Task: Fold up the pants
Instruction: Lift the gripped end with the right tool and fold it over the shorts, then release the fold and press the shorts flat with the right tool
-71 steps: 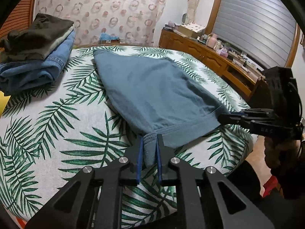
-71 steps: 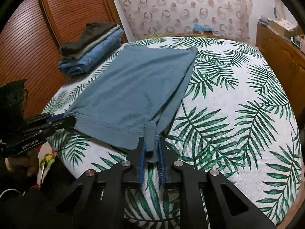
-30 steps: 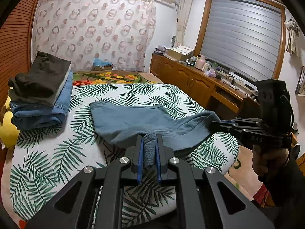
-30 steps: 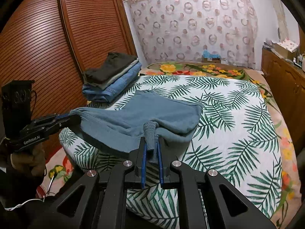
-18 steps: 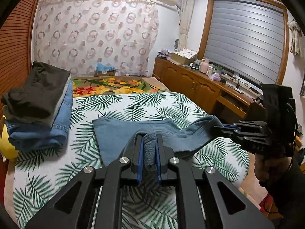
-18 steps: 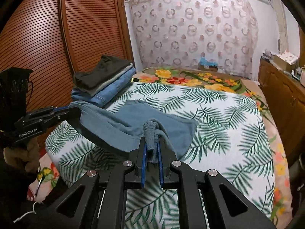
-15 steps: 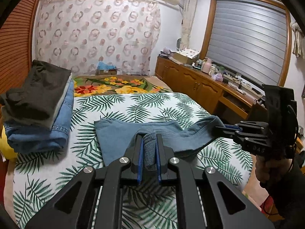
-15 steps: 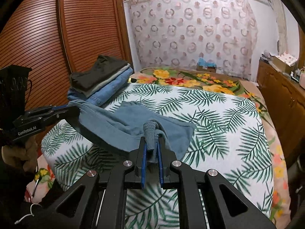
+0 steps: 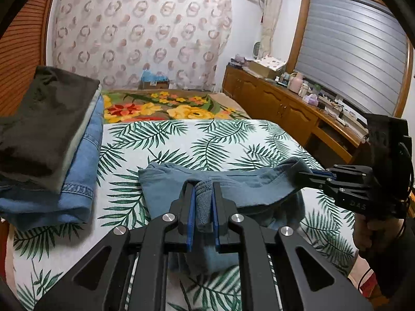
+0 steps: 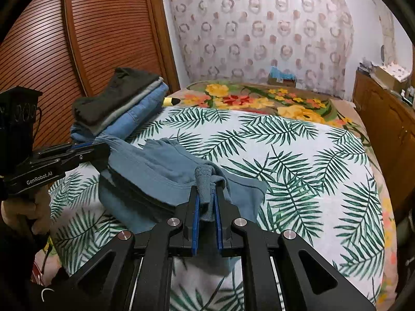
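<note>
The grey-blue pants (image 9: 249, 186) lie partly folded on the palm-leaf bed cover (image 9: 181, 140). Their near waistband edge is lifted above the bed and doubled over the lower layer. My left gripper (image 9: 203, 191) is shut on one bunched corner of the waistband. My right gripper (image 10: 206, 197) is shut on the other corner of the pants (image 10: 160, 165). In the left wrist view the right gripper (image 9: 306, 175) shows at the right. In the right wrist view the left gripper (image 10: 101, 151) shows at the left. The fabric hangs slack between them.
A stack of folded clothes (image 9: 52, 140), dark on top and denim below, sits at the bed's left side, also seen in the right wrist view (image 10: 122, 108). A wooden sideboard (image 9: 290, 108) with small items runs along the right. A slatted wooden wardrobe (image 10: 77, 39) stands to the left.
Both grippers have lifted the waistband off the bed and carried it forward over the pants toward the far end. The flat pants are now doubled over and shorter.
</note>
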{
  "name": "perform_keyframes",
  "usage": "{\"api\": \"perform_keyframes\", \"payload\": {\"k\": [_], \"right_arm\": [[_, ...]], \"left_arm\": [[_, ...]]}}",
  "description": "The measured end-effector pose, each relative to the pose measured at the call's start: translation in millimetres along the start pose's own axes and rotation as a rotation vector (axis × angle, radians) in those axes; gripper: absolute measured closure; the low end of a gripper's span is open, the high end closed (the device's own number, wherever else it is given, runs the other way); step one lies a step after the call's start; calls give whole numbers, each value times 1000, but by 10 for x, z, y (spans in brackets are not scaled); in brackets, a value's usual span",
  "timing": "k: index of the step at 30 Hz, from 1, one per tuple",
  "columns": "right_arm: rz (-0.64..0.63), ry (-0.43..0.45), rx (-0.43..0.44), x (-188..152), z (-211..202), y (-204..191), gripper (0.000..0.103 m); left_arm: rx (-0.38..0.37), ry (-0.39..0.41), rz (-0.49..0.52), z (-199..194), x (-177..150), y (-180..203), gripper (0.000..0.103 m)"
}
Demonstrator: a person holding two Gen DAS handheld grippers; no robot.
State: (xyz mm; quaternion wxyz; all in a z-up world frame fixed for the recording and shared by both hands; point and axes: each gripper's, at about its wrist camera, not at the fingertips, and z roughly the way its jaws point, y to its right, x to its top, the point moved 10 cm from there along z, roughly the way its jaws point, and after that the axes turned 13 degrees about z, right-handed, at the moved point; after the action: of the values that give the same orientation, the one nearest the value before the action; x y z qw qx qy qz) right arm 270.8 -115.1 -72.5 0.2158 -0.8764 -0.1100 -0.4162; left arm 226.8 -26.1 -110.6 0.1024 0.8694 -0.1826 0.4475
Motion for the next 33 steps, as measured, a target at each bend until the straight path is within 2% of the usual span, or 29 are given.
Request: {"api": "perform_keyframes", "payload": {"k": [7, 10, 12, 14, 16, 26, 30, 31, 33], "right_arm": [[23, -36, -10, 56, 269, 78, 93], [38, -52, -10, 52, 375, 114, 90], [39, -53, -27, 74, 419, 129, 85], [33, -45, -42, 108, 439, 137, 79], [27, -41, -45, 123, 425, 144, 67], [-60, -73, -31, -110, 247, 123, 55], [-125, -114, -72, -225, 328, 112, 54], [-132, -122, -82, -225, 360, 116, 54], [-144, -123, -101, -175, 424, 118, 54]], "left_arm": [[11, -55, -5, 240, -35, -73, 91], [21, -98, -10, 356, -94, -115, 87], [42, -121, 3, 408, -131, -138, 82], [48, -124, 5, 402, -151, -159, 66], [46, -123, 5, 370, -165, -177, 54], [42, -185, -7, 226, -485, -302, 53], [31, -206, -2, 298, -513, -318, 53], [30, -211, 7, 325, -497, -314, 47], [24, -204, 0, 345, -458, -321, 24]]}}
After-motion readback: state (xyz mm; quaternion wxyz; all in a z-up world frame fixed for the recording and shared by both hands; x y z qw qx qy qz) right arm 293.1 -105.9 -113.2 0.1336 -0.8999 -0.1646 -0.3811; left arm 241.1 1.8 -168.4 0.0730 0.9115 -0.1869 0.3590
